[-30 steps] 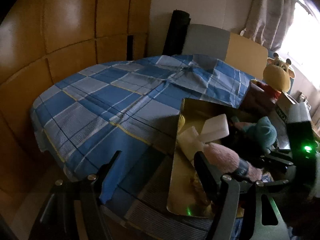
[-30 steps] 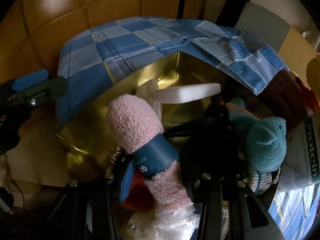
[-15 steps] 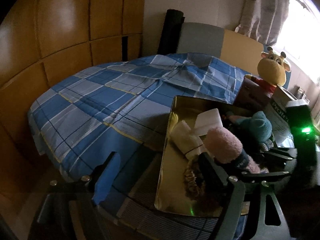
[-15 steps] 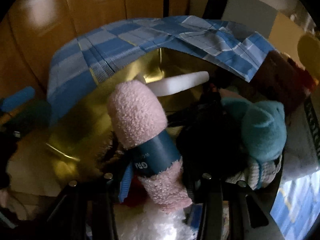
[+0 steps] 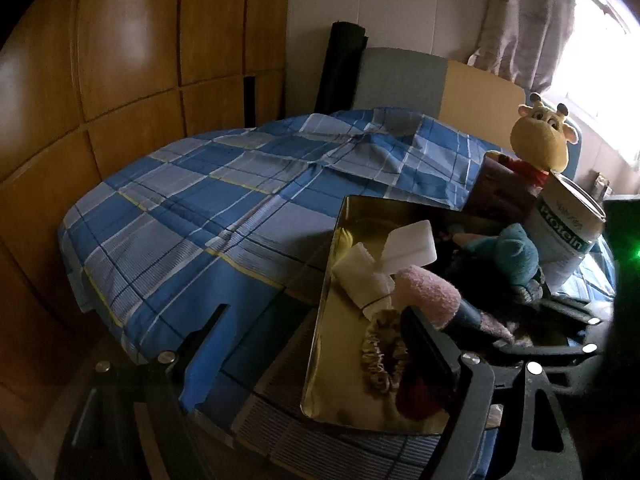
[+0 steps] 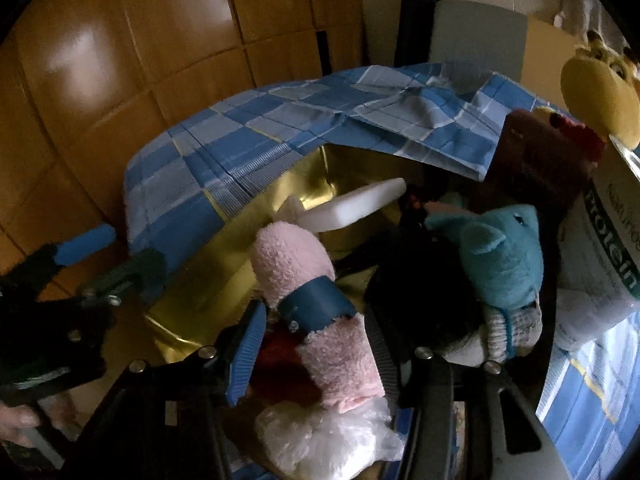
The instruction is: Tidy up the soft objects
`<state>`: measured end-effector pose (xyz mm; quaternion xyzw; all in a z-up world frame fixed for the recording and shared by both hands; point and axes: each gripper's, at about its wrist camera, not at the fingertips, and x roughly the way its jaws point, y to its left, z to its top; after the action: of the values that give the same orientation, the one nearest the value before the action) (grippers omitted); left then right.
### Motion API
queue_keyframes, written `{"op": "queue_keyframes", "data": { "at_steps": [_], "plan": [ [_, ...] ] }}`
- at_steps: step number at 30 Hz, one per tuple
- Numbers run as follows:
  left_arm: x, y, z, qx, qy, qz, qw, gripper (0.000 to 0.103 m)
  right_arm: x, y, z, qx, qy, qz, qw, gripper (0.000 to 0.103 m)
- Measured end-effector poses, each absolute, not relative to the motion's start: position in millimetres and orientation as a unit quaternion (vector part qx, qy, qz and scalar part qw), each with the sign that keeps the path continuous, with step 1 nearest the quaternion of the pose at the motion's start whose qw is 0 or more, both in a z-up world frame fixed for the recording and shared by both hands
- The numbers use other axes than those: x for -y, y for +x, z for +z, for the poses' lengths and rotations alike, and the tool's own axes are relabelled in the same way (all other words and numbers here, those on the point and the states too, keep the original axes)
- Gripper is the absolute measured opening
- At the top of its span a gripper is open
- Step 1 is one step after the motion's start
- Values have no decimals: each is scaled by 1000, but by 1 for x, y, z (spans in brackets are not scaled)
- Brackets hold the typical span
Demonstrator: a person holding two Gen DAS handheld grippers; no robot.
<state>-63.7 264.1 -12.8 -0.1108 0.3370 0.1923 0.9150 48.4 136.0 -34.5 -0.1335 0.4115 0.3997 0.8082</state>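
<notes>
A gold tin tray (image 5: 336, 364) (image 6: 224, 248) lies on the blue checked bed. It holds white sponges (image 5: 412, 244) (image 6: 356, 206), a beige scrunchie (image 5: 380, 356), a red soft item (image 5: 416, 396) and a teal plush (image 5: 512, 256) (image 6: 500, 256). My right gripper (image 6: 316, 344) is shut on a pink fuzzy sock roll with a blue band (image 6: 316, 292) (image 5: 428, 300) and holds it over the tray. My left gripper (image 5: 316, 340) is open and empty at the tray's near left edge; it also shows in the right wrist view (image 6: 80, 264).
A yellow giraffe plush (image 5: 540, 140) (image 6: 600, 80), a dark red box (image 5: 504, 192) and a white protein tub (image 5: 568, 228) (image 6: 608, 264) stand right of the tray. A wooden wardrobe (image 5: 120, 80) lines the left. Crumpled clear plastic (image 6: 328, 436) lies under the sock.
Both grippers have pulled back and up from the tray. The pink sock roll stays in the right gripper, lifted a little. The left gripper stays open.
</notes>
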Motion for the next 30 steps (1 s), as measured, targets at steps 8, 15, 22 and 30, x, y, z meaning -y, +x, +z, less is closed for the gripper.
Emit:
{"op": "queue_keyframes", "data": {
  "at_steps": [8, 15, 22, 30],
  "plan": [
    [-259, -66, -9, -333, -107, 190, 917, 92, -140, 44, -48, -425, -143, 400, 799, 45],
    [-249, -68, -6, -330, -98, 185, 920, 96, -117, 36, -34, -398, -123, 371, 830, 71],
    [-233, -70, 1, -318, -90, 182, 926, 103, -87, 30, -21, -363, -93, 300, 877, 77],
    [-203, -66, 8, -317, -84, 159, 931, 103, -44, 21, -7, -336, -48, 204, 918, 81]
  ]
}}
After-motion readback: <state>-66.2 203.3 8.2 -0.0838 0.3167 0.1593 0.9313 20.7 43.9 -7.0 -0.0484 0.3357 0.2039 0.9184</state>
